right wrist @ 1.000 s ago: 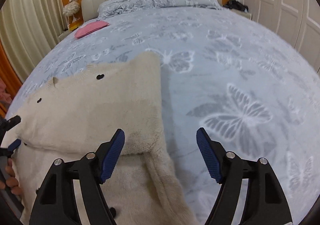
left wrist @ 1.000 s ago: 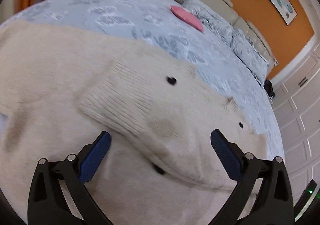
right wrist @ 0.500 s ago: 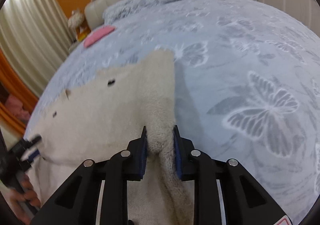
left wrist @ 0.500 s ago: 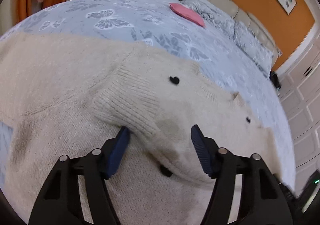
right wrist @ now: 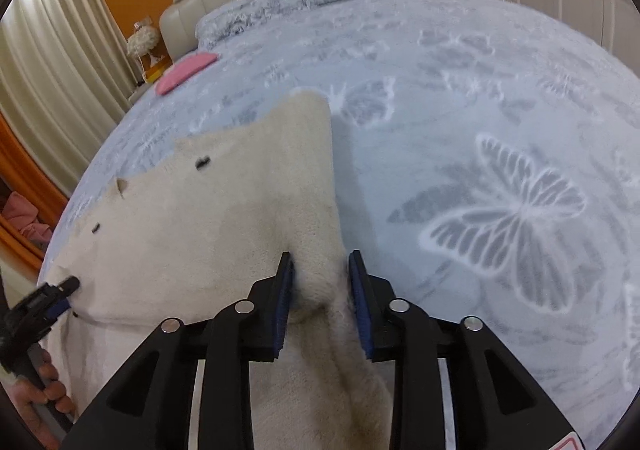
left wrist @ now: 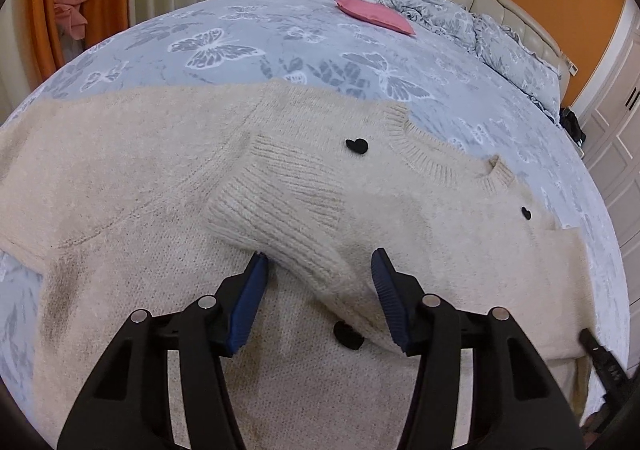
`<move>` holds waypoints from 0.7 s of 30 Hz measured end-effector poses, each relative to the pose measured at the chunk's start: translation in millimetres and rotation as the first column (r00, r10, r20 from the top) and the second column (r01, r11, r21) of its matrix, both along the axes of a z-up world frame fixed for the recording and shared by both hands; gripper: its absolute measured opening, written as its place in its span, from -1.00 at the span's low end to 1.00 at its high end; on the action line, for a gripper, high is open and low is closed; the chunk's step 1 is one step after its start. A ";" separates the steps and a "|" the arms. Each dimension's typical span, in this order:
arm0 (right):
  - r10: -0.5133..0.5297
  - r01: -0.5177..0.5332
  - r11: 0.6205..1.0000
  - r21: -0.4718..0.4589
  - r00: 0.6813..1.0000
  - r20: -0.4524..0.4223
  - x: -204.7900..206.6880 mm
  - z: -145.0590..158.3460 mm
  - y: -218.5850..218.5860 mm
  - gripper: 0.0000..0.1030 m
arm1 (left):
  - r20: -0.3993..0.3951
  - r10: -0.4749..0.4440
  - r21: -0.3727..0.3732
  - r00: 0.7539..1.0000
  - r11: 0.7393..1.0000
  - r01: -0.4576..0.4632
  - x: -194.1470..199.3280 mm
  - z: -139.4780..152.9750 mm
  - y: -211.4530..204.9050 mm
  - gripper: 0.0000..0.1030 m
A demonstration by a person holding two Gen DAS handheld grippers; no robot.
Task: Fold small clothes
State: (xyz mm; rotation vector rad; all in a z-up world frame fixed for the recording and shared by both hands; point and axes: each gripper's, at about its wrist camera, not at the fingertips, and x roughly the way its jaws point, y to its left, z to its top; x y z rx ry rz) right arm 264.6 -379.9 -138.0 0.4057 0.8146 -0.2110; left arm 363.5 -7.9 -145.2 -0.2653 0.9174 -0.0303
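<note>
A cream knitted sweater [left wrist: 132, 177] with small black hearts lies flat on the bed, one sleeve with a ribbed cuff [left wrist: 280, 205] folded across its front. My left gripper [left wrist: 318, 274] stands half closed, its blue pads on either side of that sleeve. My right gripper [right wrist: 320, 278] is shut on the sweater's folded right edge [right wrist: 308, 209], bunching the fabric between the pads. The left gripper also shows at the left edge of the right wrist view [right wrist: 44, 298].
The bed [right wrist: 500, 129] has a grey-blue butterfly cover. A pink pillow [left wrist: 374, 13] and grey pillows [left wrist: 516, 45] lie near the beige headboard. Curtains stand at the left, white wardrobe doors [left wrist: 616, 121] at the right.
My right gripper went from wide open to shut on the sweater's edge. My left gripper narrowed around the folded sleeve and moved closer to it.
</note>
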 end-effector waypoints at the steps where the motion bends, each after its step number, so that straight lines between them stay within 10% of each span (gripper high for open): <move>1: -0.015 0.015 1.000 -0.025 0.999 0.032 -1.2 12.5 0.8 -0.39 | 0.000 0.001 -0.003 1.000 1.000 -0.001 0.1 -0.1 0.3 0.01; 4: 0.000 0.002 1.000 -0.027 0.996 0.084 15.8 32.5 -0.2 -0.01 | -0.001 0.001 -0.019 1.000 1.000 -0.001 0.5 -1.2 1.2 0.02; 9: 0.063 -0.063 0.998 -0.007 0.998 -0.021 94.8 20.1 -7.9 0.10 | 0.012 -0.013 -0.015 1.000 1.000 0.013 1.1 -0.8 1.1 0.01; 12: 0.108 -0.105 0.994 0.028 0.986 -0.126 132.3 -4.2 -8.7 -0.84 | 0.030 -0.019 -0.012 0.999 1.000 0.019 0.5 0.7 2.0 -0.02; 16: 0.010 -0.009 1.000 0.024 1.000 -0.021 115.6 11.8 -33.9 -0.85 | 0.040 -0.017 0.000 0.999 1.000 0.017 2.4 -0.1 7.4 -0.12; 21: -0.041 0.046 0.998 0.052 0.994 -0.103 108.0 -3.6 -50.8 -0.65 | 0.033 -0.014 -0.011 0.999 1.000 0.014 2.6 -2.6 7.9 -0.12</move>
